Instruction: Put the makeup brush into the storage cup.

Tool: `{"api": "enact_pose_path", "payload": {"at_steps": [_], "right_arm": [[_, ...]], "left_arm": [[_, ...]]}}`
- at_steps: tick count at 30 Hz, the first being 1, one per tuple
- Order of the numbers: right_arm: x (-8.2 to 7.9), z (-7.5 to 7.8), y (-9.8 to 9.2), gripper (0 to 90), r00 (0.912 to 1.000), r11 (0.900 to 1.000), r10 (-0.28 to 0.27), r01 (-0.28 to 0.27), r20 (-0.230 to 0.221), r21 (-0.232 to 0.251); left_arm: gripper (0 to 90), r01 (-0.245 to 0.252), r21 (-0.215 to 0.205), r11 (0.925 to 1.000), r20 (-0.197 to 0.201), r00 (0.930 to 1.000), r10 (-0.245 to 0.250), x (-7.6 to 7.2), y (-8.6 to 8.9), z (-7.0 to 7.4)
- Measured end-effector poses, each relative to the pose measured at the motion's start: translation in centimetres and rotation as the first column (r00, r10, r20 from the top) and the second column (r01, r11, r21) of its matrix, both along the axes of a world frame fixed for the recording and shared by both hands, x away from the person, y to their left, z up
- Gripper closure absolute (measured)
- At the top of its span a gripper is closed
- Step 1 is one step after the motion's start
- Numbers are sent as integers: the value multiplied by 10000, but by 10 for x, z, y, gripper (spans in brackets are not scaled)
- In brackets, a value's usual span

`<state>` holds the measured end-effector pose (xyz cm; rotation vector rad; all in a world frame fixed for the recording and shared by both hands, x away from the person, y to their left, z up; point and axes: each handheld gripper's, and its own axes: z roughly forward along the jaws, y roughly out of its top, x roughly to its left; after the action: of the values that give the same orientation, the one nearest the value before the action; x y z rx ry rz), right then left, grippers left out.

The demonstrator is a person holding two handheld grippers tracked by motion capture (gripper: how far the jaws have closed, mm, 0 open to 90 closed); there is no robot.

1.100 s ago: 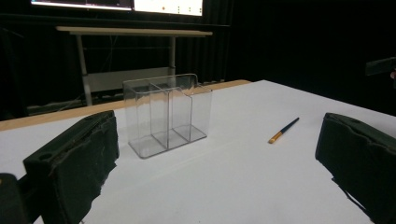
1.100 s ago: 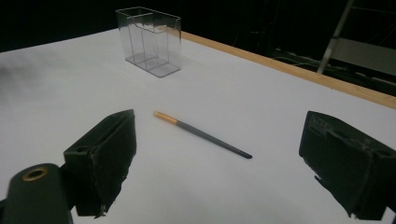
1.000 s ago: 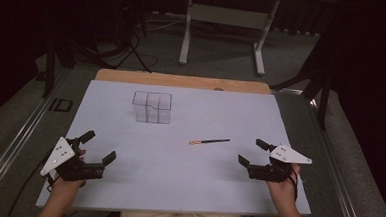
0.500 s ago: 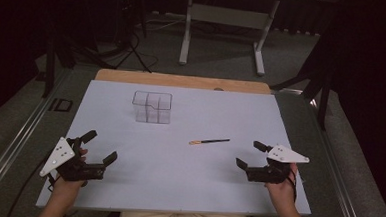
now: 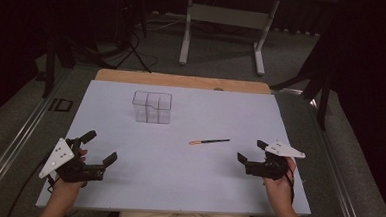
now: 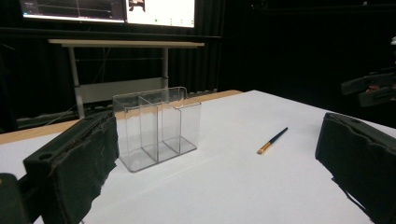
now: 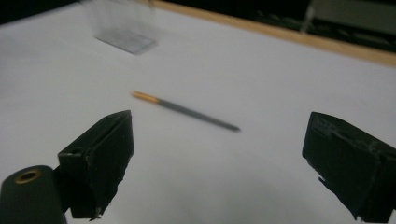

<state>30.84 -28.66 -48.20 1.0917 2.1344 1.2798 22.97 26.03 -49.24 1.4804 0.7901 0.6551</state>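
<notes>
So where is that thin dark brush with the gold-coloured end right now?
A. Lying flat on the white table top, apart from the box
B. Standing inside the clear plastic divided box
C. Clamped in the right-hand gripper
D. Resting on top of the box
A: the thin dark brush with the gold-coloured end lies flat on the white table top, apart from the clear plastic divided box; both grippers are open and empty.
</notes>
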Motion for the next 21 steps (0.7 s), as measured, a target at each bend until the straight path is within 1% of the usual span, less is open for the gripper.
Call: {"api": "enact_pose_path", "payload": {"at_steps": [1, 2, 3, 4, 5, 6, 7, 8, 9, 10, 11, 12, 13, 14, 15, 16, 17, 18, 19, 20, 21], "right_arm": [[2, -1, -1, 91, 9993, 9994, -324, 322, -196, -107], [2, -1, -1, 91, 9993, 9994, -324, 322, -196, -107], [6, -2, -3, 90, 9918, 9935, -1064, 1031, -706, -489], [9, -4, -4, 90, 9854, 9905, -1294, 1234, -1103, -600], [11, -7, -4, 90, 9734, 9796, -1751, 1572, -1480, -1255], [13, -10, -5, 90, 9625, 9740, -1993, 1739, -1839, -1456], [16, -14, -6, 91, 9495, 9722, -2038, 1677, -2384, -1632], [16, -14, -6, 91, 9495, 9722, -2038, 1677, -2384, -1632], [19, -19, -8, 90, 9310, 9581, -2358, 1748, -2786, -2270], [20, -20, -9, 90, 9225, 9545, -2425, 1716, -3002, -2438], [21, -19, -10, 90, 9162, 9472, -2596, 1800, -3053, -2654], [21, -19, -10, 90, 9162, 9472, -2596, 1800, -3053, -2654], [21, -19, -11, 90, 9036, 9388, -2760, 1804, -3276, -2934], [21, -19, -11, 90, 9036, 9388, -2760, 1804, -3276, -2934], [23, -20, -11, 90, 8858, 9310, -2853, 1653, -3661, -3255], [23, -20, -12, 90, 8738, 9263, -3032, 1766, -3803, -3328], [24, -21, -14, 90, 8578, 9279, -2971, 1556, -4195, -3389], [24, -21, -14, 90, 8578, 9279, -2971, 1556, -4195, -3389], [26, -22, -17, 90, 8333, 9189, -3102, 1396, -4576, -3689], [27, -23, -19, 90, 8149, 9203, -2968, 1048, -4979, -3770], [27, -22, -22, 90, 8018, 9302, -2775, 865, -5292, -3568]], "left_arm": [[4, 29, 4, 10000, -22, 10000, -29, 0, 0, 0], [4, 29, 4, 10000, -22, 10000, -29, 0, 0, 0], [4, 36, 49, 10000, -19, 10000, -36, 0, 0, 0], [4, 16, 55, 10000, 12, 10000, -16, -1, -1, 0], [4, 5, 55, 10000, 33, 10000, -6, -1, -1, 1], [4, 10, 47, 10000, 37, 10000, -10, 0, -1, 1], [4, 28, 63, 10000, 43, 10000, -28, 0, -1, 1], [4, 28, 63, 10000, 43, 10000, -28, 0, -1, 1], [4, 77, 172, 9998, 13, 10000, -77, 1, -2, 1], [4, 106, 204, 9997, -7, 9999, -106, 1, -3, 0], [4, 103, 229, 9997, -15, 9999, -102, 1, -3, 0], [4, 103, 229, 9997, -15, 9999, -102, 1, -3, 0], [4, 103, 203, 9997, 2, 9999, -103, 1, -4, 1], [4, 103, 203, 9997, 2, 9999, -103, 1, -4, 1], [4, 82, 173, 9998, 11, 10000, -82, 0, -4, 1], [4, 66, 195, 9998, 18, 10000, -67, 0, -3, 1], [4, 47, 190, 9998, 20, 10000, -48, 0, -3, 1], [4, 47, 190, 9998, 20, 10000, -48, 0, -3, 1], [4, 21, 116, 9999, 23, 10000, -21, 0, -2, 1], [4, 21, 116, 9999, 23, 10000, -21, 0, -2, 1], [4, 0, 113, 9999, 33, 10000, -1, 0, -2, 1]]}}
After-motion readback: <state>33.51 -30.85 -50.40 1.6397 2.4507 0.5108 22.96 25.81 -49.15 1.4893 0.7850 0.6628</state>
